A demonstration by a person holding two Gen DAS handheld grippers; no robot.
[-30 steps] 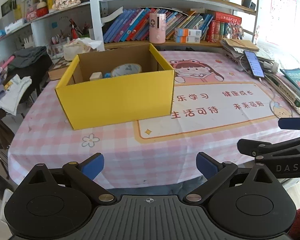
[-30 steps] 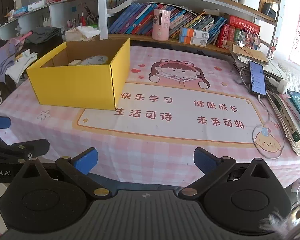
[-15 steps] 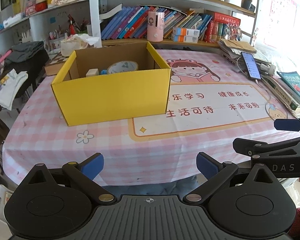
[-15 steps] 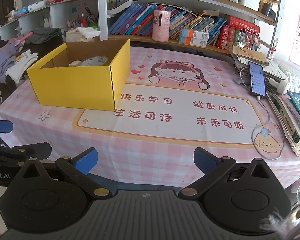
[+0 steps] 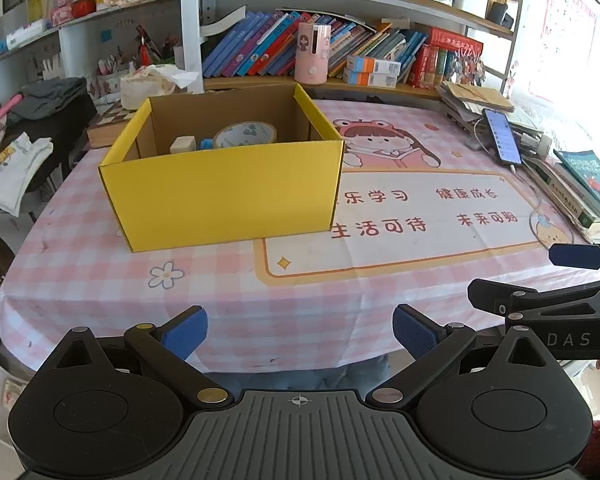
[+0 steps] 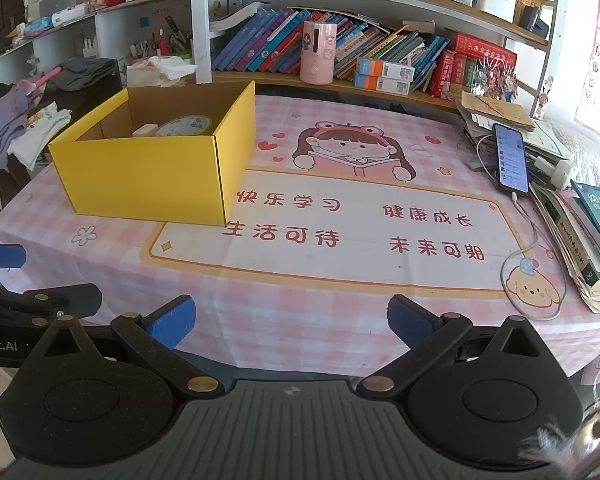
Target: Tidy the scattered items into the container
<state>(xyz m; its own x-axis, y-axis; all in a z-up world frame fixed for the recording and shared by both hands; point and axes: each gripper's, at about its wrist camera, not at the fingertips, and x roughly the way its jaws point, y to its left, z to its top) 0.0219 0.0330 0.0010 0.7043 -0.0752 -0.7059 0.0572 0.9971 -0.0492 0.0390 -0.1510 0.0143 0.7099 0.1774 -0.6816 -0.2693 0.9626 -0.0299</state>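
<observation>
Both grippers spread wide and empty, held level side by side.

The left gripper [image 5: 300,330] has its two blue-padded fingers [image 5: 184,332] far apart, nothing between them, black linkage arms splayed outward from the ribbed body. The right gripper [image 6: 291,322] is set the same way, blue pads [image 6: 410,322] wide and the gap bare. Each shows in the other's camera: the right gripper's finger reaches in beyond the left gripper's right finger, and the left gripper's blue tip sits outside the right gripper's left finger. The two stay apart, not touching.
</observation>
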